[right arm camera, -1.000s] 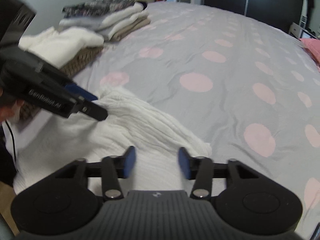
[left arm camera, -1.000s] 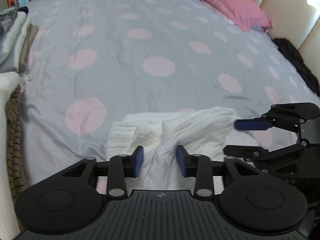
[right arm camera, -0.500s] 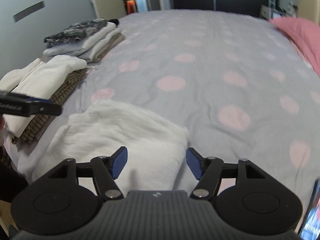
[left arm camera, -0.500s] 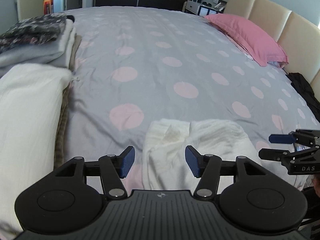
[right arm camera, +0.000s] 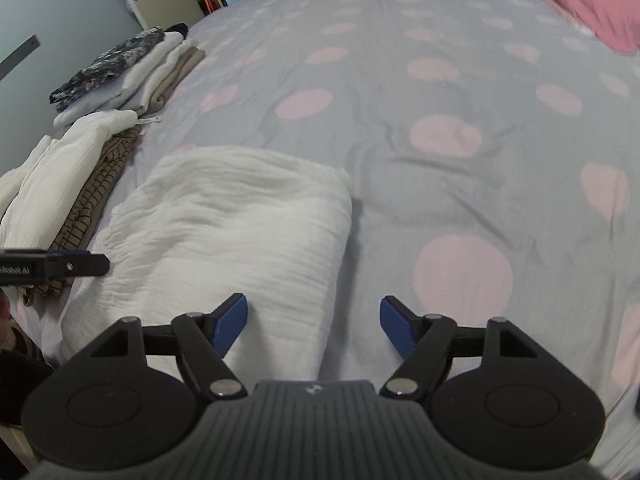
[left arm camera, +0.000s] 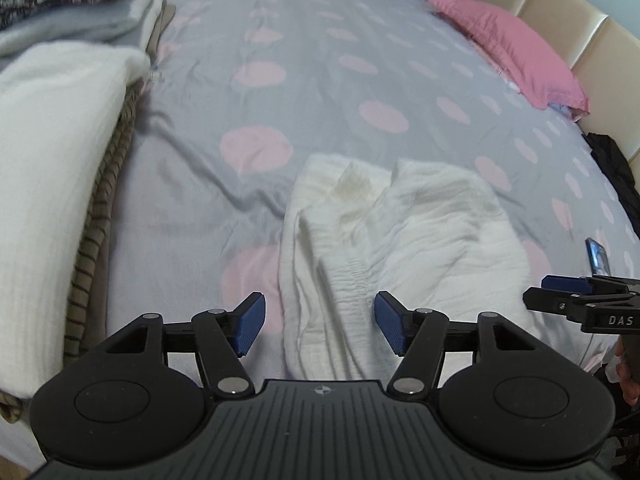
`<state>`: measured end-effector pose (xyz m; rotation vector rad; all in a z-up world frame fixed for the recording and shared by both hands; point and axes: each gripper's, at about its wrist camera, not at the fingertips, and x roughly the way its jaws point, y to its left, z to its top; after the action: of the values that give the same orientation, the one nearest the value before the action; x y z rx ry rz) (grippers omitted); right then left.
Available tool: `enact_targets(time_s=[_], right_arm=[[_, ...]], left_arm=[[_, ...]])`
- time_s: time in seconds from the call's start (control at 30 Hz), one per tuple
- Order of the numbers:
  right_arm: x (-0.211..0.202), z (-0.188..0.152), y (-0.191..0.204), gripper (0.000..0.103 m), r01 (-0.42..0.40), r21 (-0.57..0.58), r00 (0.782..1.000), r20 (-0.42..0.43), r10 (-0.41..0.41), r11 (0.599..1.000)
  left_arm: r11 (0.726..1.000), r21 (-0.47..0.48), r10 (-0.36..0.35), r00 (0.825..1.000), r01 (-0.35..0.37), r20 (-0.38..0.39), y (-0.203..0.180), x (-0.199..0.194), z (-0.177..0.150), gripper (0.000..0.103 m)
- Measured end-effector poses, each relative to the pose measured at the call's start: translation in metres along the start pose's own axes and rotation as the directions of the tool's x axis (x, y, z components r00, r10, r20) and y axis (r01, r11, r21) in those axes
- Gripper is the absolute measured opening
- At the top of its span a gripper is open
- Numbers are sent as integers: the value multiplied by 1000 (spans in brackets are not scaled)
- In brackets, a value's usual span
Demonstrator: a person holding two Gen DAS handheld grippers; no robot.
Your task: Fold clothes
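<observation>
A white crinkled garment [left arm camera: 400,240] lies folded on the grey bedspread with pink dots [left arm camera: 304,92]; in the right wrist view the garment [right arm camera: 240,232] is a neat rectangle. My left gripper [left arm camera: 320,328] is open and empty, held just above the garment's near edge. My right gripper [right arm camera: 314,326] is open and empty over the garment's near right corner. The right gripper's fingers [left arm camera: 560,284] show at the right edge of the left wrist view; the left gripper's fingers [right arm camera: 76,262] show at the left of the right wrist view.
A stack of folded clothes, white on brown striped [left arm camera: 60,152], lies along the bed's left edge, with a second pile of grey and patterned items [right arm camera: 120,72] behind it. A pink pillow [left arm camera: 516,48] and beige headboard [left arm camera: 580,36] are far right. A phone [left arm camera: 598,258] lies at the right.
Both grippers let go of the garment, opened wider and drew back toward the near edge of the bed. The garment now lies flat and folded.
</observation>
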<state>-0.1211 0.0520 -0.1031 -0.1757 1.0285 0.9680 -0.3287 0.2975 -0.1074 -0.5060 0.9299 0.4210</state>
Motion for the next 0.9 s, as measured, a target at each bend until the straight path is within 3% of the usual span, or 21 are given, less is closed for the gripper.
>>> enact_targets(time_s=[0.13,0.4,0.57,0.73,0.83,0.87,0.9], right_arm=[[10,-4,-7,77,-31,62,999,-40,33,998],[22,-8,-14,80,-59,115,995,-67,67,992],[26,-9,-12,81,-56,103,996,-66,63,993],[30,-11,-9,80,-54,82,997,-59,59,995],[31,-11,-12,68,-98,107,993,-51,104,989],[32,-11,-13,53,-122,125,990,-51,129,985],[33,-11,-14,49,-145,143,987,-50,153,979]], left_arm=[[1000,-22,-11,1000,10,-14,6,10,-3,59],[995,-90,-50,997,45,-59,19,29,-2,69],[990,-126,-78,994,68,-75,25,39,-3,74],[993,-101,-63,995,56,-71,20,43,-4,75],[996,-80,-51,997,47,-61,17,42,-5,69],[996,-75,-52,997,48,-56,17,41,-5,63],[996,-70,-57,997,54,-51,17,40,-5,60]])
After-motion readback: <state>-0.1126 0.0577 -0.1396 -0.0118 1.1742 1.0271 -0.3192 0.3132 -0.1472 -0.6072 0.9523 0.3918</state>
